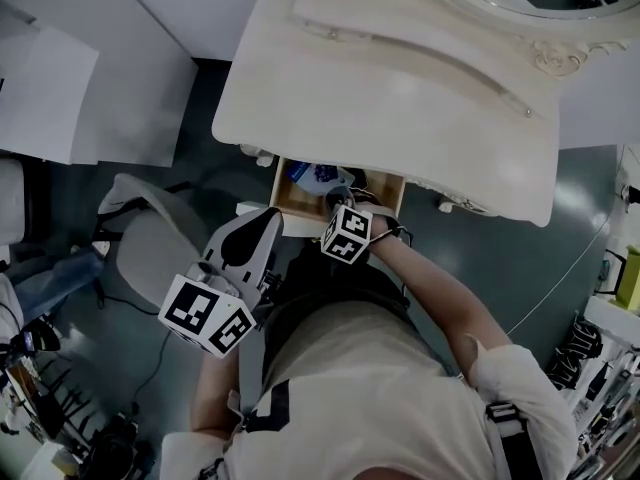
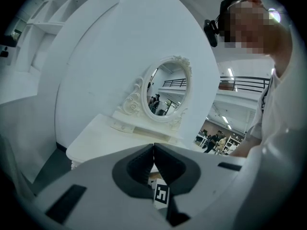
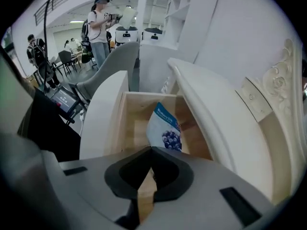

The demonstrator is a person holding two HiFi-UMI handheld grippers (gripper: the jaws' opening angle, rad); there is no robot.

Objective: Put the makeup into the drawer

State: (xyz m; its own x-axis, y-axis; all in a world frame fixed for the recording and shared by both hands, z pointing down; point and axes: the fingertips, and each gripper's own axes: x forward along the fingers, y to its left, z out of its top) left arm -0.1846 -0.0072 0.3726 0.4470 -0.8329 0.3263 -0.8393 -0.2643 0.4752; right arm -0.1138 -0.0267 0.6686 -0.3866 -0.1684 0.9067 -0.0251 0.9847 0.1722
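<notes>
Jaws of the left gripper [image 2: 153,146] and the right gripper [image 3: 151,149] are both clenched, grasping nothing. White dressing table [image 1: 400,98] has its wooden drawer [image 1: 292,200] standing open at its 6 o'clock edge. Blue-and-white makeup packet [image 3: 165,126] lies inside the drawer, at 12 o'clock from the right gripper's tips.

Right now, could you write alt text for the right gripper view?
The right gripper, fingers shut and empty, points into an open wooden drawer holding a blue-and-white packet. The white dressing table stands at right.
</notes>
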